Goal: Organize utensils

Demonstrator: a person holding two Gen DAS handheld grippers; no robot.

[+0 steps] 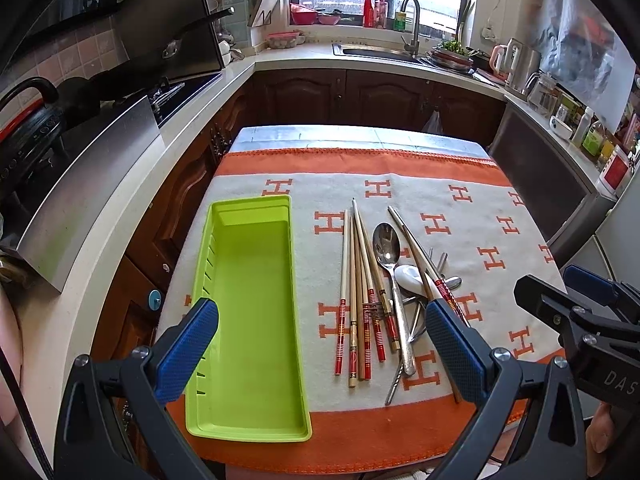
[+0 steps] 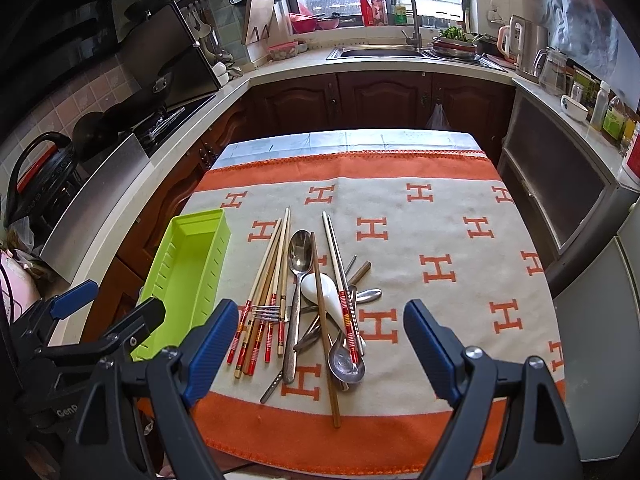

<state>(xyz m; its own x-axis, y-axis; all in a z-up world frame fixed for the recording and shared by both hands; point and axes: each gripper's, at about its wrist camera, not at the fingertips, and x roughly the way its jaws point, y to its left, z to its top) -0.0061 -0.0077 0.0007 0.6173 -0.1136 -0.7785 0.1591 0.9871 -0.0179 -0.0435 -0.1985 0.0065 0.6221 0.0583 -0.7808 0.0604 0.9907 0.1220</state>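
Note:
A lime-green utensil tray (image 1: 224,264) (image 2: 160,292) lies empty on the left of the table. Beside it is a heap of utensils: several wooden chopsticks (image 1: 354,280) (image 2: 268,276) with red-banded ends, a large metal spoon (image 1: 387,246) (image 2: 301,254), a white ceramic spoon (image 1: 409,276) (image 2: 320,288), a small fork (image 2: 267,312) and more metal cutlery underneath. My left gripper (image 1: 322,344) hovers open above the tray's near end and the chopsticks. My right gripper (image 2: 320,350) hangs open over the near end of the heap, holding nothing.
The table carries an orange-and-cream cloth (image 1: 460,208) (image 2: 440,248) with H marks. Counters ring it: stove and pans (image 1: 168,64) at left, sink and tap (image 1: 412,24) at the back, jars and kettle (image 1: 520,64) at right.

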